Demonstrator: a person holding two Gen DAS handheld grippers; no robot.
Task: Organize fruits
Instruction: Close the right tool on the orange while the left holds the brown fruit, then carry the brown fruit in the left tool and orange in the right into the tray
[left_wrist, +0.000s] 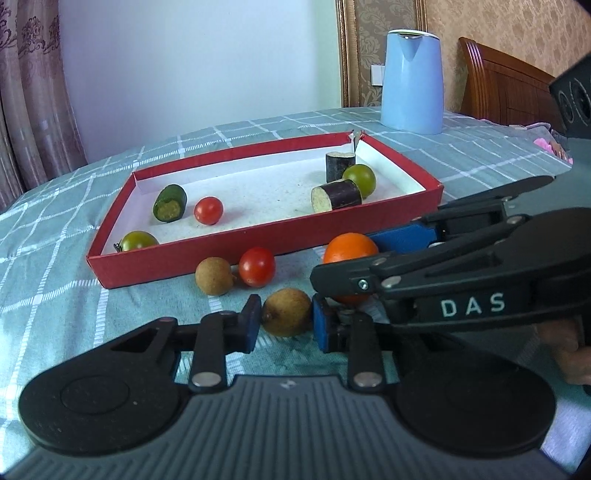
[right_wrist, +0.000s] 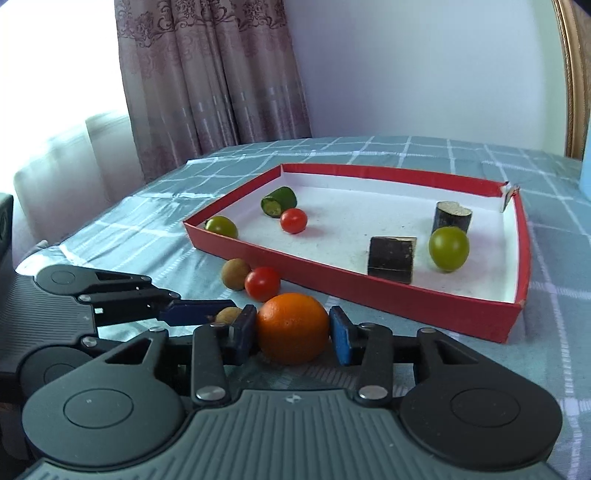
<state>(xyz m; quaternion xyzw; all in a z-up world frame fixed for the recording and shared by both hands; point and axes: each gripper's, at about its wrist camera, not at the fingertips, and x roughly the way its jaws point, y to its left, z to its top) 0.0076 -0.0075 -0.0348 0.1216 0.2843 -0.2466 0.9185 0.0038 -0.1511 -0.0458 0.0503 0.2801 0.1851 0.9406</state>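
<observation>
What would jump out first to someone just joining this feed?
Both tongs are clamped on fruit in front of the red tray: the right tongs on the orange, the left tongs on a brown longan. Behind, the tray holds tomatoes and cut vegetable pieces.

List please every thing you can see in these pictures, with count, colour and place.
tray: 1, red, white inside, on the cloth
tomatoes: 4, two green and one red in the tray, one red on the cloth
cut pieces: 3, one green, two dark, in the tray
brown fruits: 2, before the tray
orange: 1, before the tray
kettle: 1, blue, behind the tray
left gripper: shut on one brown fruit
right gripper: shut on the orange
</observation>
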